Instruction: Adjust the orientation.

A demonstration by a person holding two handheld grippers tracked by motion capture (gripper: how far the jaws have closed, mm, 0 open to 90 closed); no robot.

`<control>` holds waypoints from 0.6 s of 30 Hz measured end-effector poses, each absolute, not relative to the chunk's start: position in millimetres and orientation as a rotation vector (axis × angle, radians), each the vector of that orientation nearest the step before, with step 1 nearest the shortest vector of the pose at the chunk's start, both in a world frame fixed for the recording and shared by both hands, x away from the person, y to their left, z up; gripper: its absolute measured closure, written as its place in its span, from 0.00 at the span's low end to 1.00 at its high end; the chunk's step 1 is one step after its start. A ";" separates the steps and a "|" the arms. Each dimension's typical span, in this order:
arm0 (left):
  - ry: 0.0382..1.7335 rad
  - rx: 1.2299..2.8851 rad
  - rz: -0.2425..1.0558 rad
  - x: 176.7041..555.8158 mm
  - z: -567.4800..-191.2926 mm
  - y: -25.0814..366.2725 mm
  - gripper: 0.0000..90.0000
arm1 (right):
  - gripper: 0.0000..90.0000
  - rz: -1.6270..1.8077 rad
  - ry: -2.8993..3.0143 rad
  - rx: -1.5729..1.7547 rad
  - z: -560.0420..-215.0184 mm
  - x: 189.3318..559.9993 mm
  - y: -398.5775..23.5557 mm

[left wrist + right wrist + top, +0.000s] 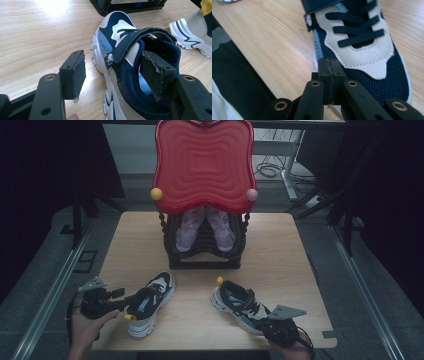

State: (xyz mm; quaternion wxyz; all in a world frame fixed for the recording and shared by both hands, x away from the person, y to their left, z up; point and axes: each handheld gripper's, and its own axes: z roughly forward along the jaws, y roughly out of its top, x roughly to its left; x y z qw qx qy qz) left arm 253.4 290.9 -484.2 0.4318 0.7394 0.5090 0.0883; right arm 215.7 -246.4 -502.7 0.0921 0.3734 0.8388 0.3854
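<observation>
Two navy sneakers on the bench, a gripper at each

Left gripper (pixel 113 72) jaws spread, straddling the collar wall of the left sneaker (pixel 149 302), one jaw inside the opening, pads not pressing; shoe's long axis runs away from that hand, toe toward the black shoe rack (pixel 205 251). Right gripper (pixel 329 75) jaws pressed together, empty, at the near end of the right sneaker (pixel 240 305), which angles up-left
</observation>
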 end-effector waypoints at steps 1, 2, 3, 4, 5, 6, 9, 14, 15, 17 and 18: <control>1.269 1.843 0.219 253.3 -484.2 290.8 0.42 | 0.99 1.147 2.485 1.117 -502.8 216.4 -248.3; 1.268 1.845 0.220 253.1 -484.1 290.6 0.42 | 0.99 1.143 2.478 1.123 -502.9 217.0 -250.1; 1.267 1.847 0.223 252.9 -483.9 290.3 0.42 | 0.99 1.138 2.469 1.128 -502.9 217.8 -252.5; 1.265 1.848 0.224 252.7 -483.5 290.0 0.42 | 0.99 1.134 2.459 1.136 -503.0 218.4 -254.5; 1.263 1.849 0.224 252.5 -483.0 289.8 0.42 | 0.99 1.124 2.448 1.147 -502.9 219.3 -257.3; 1.260 1.847 0.224 252.2 -482.6 289.7 0.42 | 0.99 1.116 2.439 1.153 -503.0 219.9 -258.9; 1.251 1.841 0.226 251.0 -480.0 290.1 0.42 | 0.99 1.092 2.414 1.175 -503.1 222.1 -264.6; 1.233 1.820 0.218 248.7 -475.8 291.7 0.42 | 0.99 1.097 2.383 1.219 -504.0 229.6 -275.1; 1.232 1.818 0.221 248.3 -475.2 291.8 0.42 | 0.99 1.096 2.377 1.226 -504.0 230.8 -276.7; 1.232 1.817 0.221 247.6 -474.6 292.6 0.42 | 0.99 1.091 2.358 1.247 -504.2 235.0 -281.8; 1.234 1.815 0.223 247.4 -474.6 293.2 0.42 | 0.99 1.083 2.351 1.257 -504.3 236.6 -283.4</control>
